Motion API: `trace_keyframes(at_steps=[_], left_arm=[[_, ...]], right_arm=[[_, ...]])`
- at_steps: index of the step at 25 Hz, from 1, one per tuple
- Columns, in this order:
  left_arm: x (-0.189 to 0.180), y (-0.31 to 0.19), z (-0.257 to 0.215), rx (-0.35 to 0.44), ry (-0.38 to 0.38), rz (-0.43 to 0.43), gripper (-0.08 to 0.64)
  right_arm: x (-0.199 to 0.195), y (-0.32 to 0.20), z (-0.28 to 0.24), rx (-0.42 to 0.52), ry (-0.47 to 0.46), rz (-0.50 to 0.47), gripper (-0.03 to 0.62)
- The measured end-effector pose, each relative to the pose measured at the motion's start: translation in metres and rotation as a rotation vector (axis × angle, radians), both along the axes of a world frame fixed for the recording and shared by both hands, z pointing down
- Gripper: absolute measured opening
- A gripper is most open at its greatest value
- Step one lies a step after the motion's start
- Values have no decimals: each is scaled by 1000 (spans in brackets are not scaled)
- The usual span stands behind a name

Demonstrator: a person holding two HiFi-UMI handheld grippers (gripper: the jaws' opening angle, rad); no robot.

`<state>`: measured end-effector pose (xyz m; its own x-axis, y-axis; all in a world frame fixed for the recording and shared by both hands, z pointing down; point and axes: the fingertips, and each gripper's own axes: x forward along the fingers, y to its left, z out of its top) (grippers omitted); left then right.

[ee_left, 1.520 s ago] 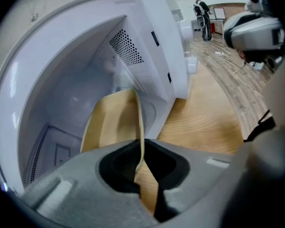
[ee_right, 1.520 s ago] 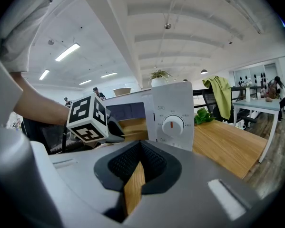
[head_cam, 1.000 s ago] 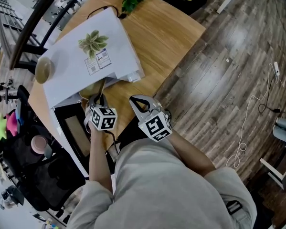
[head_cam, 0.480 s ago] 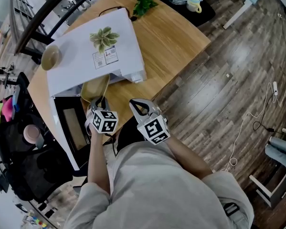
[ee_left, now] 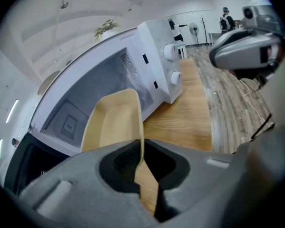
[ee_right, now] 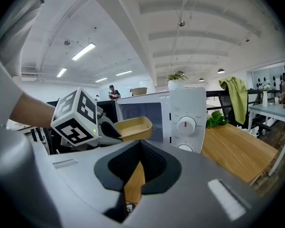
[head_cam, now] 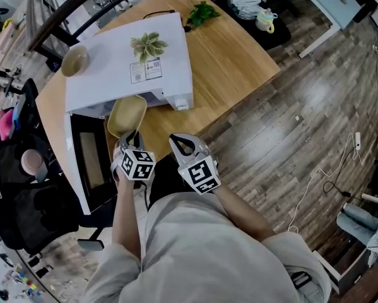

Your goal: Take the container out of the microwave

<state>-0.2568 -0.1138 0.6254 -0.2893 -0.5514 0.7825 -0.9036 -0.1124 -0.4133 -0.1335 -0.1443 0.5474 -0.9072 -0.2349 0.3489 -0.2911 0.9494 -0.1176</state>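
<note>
Container (head_cam: 127,114), a shallow tan tray, hangs just outside the open microwave (head_cam: 129,68) above the wooden table (head_cam: 233,49), its near rim clenched in the left gripper (head_cam: 130,136). The right gripper (head_cam: 176,141) hovers just beside it, jaws pressed together on nothing.

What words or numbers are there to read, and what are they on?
None can be read.
Stickers on the microwave top: too small.
Print by the dial: blurred.
Label inside the microwave: blurred.
Marker cubes: square patterns, no words.
</note>
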Motion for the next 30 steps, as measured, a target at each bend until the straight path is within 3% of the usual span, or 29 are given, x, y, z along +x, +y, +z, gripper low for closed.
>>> trace_keyframes(at_steps=[20, 30], left_arm=[[27, 64, -9, 66, 55, -69, 28], [38, 88, -29, 180, 142, -102, 28]], right_arm=[[-11, 34, 3, 13, 33, -59, 11], [-9, 60, 1, 43, 50, -20, 11]])
